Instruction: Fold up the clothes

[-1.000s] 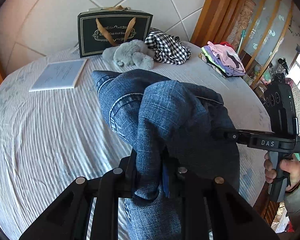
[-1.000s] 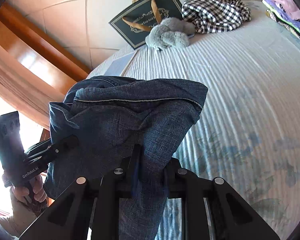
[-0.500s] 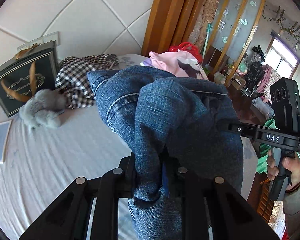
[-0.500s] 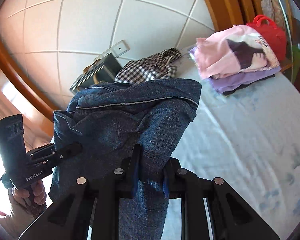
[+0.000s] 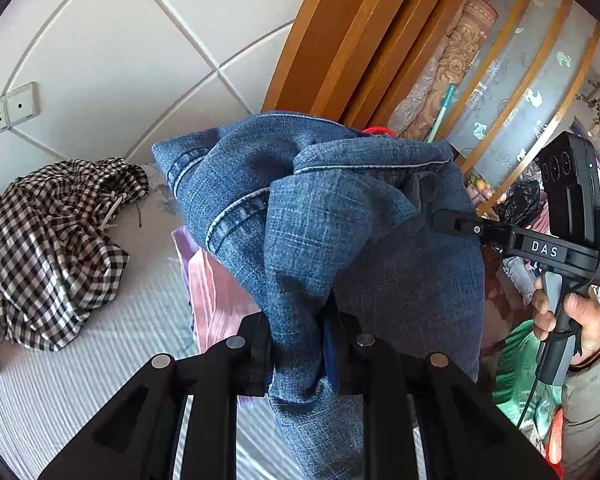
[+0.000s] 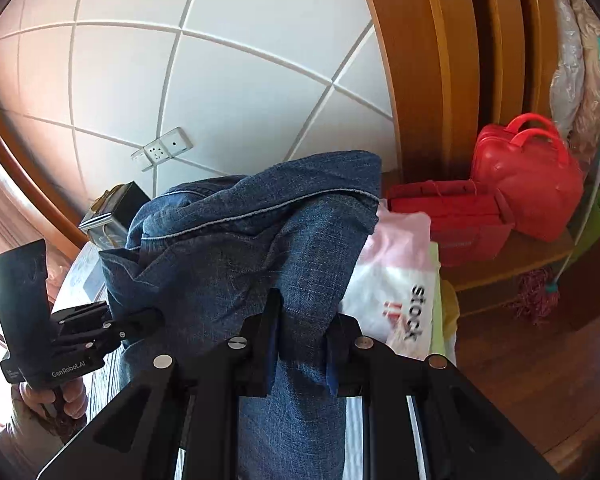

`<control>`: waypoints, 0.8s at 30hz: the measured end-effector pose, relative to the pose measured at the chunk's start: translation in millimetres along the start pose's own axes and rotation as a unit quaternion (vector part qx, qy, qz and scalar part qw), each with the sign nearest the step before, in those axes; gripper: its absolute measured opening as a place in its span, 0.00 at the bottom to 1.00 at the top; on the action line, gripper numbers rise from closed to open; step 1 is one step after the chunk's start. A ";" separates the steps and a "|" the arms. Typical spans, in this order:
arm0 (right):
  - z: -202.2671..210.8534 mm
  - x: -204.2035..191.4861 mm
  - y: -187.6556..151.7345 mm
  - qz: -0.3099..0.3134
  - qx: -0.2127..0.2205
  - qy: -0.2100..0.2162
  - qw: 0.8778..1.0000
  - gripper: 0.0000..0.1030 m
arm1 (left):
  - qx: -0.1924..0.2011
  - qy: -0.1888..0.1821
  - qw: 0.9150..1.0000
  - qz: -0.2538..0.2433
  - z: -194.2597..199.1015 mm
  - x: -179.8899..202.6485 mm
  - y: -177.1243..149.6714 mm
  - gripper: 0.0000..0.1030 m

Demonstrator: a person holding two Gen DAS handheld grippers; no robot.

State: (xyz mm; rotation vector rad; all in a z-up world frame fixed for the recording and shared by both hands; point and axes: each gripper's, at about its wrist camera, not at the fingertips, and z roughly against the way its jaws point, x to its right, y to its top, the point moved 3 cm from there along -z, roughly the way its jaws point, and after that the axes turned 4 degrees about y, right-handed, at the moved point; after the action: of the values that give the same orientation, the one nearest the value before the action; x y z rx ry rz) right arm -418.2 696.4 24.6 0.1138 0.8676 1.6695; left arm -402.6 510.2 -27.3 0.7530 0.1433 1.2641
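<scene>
I clamp both the left gripper (image 5: 300, 344) and right gripper (image 6: 302, 344) on folded jeans (image 5: 340, 216), carrying them, probably toward the stacked clothes (image 6: 396, 280).

Left tool (image 5: 298, 344) and right tool (image 6: 302, 346) — both clamped, angled downward.

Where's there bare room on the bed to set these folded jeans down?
The striped sheet is bare between the checked garment and the pink folded pile, in front of the left gripper. It is crowded past the jeans, where the pile and the red bags sit.
</scene>
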 end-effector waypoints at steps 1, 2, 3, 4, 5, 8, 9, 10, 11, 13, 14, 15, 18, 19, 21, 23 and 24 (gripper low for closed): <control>-10.7 9.5 8.7 0.003 -0.007 0.001 1.000 0.17 | -0.005 0.007 1.000 0.005 -14.7 -3.0 5.9 0.18; -24.3 19.2 16.6 0.002 -0.014 0.003 1.000 0.17 | -0.011 0.013 1.000 0.010 -29.4 -5.9 11.8 0.19; -39.3 29.5 21.8 0.001 -0.022 0.004 1.000 0.17 | -0.017 0.022 1.000 0.014 -44.4 -9.4 17.2 0.20; -54.7 40.1 26.3 -0.003 -0.029 0.004 1.000 0.19 | -0.024 0.042 0.999 0.017 -61.9 -16.4 18.9 0.27; -71.7 52.0 27.4 -0.013 -0.036 -0.002 0.999 0.21 | -0.031 0.062 0.997 0.019 -78.9 -23.5 20.2 0.34; -114.2 82.5 21.8 -0.024 -0.040 -0.046 0.998 0.40 | -0.039 0.138 0.990 0.018 -118.7 -49.4 17.6 0.70; -126.1 90.7 19.3 -0.024 -0.040 -0.060 0.997 0.48 | -0.036 0.149 0.988 0.023 -124.5 -56.3 16.5 0.76; -131.7 93.1 16.4 -0.022 -0.032 -0.065 0.997 0.52 | -0.033 0.155 0.987 0.028 -127.1 -61.9 16.0 0.84; -134.1 95.7 14.9 -0.023 -0.024 -0.067 0.997 0.54 | -0.031 0.154 0.987 0.029 -127.8 -64.1 14.9 0.85; -131.0 99.8 15.2 -0.033 -0.014 -0.058 0.998 0.61 | -0.029 0.162 0.986 0.018 -123.2 -60.9 15.5 0.85; -126.0 98.6 16.0 -0.035 -0.011 -0.058 0.998 0.64 | -0.028 0.172 0.985 0.007 -116.4 -58.7 13.7 0.85; -118.7 95.4 16.5 -0.028 -0.004 -0.069 0.997 0.71 | -0.025 0.186 0.982 -0.006 -108.9 -52.7 13.3 0.85; -90.5 79.7 13.2 -0.001 0.023 -0.087 0.996 0.85 | 0.004 0.210 0.977 -0.040 -78.8 -31.5 9.7 0.85; -81.6 73.9 9.7 0.004 0.032 -0.086 0.996 0.90 | 0.014 0.206 0.978 -0.043 -68.5 -24.9 7.1 0.85; -65.6 60.5 -0.4 0.013 0.044 -0.086 0.995 0.96 | 0.030 0.189 0.980 -0.046 -48.2 -10.7 1.1 0.85; -51.3 45.3 -13.2 0.020 0.050 -0.087 0.995 1.00 | 0.028 0.156 0.986 -0.041 -35.1 1.8 -5.9 0.86; -46.5 37.1 -21.6 0.023 0.049 -0.086 0.995 1.00 | 0.025 0.149 0.988 -0.034 -29.9 6.2 -11.0 0.86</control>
State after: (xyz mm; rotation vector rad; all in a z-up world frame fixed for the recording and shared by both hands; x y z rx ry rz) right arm -435.7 707.6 -35.2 0.3430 0.8199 1.6339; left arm -406.5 527.6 -54.4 0.5922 0.4414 1.3064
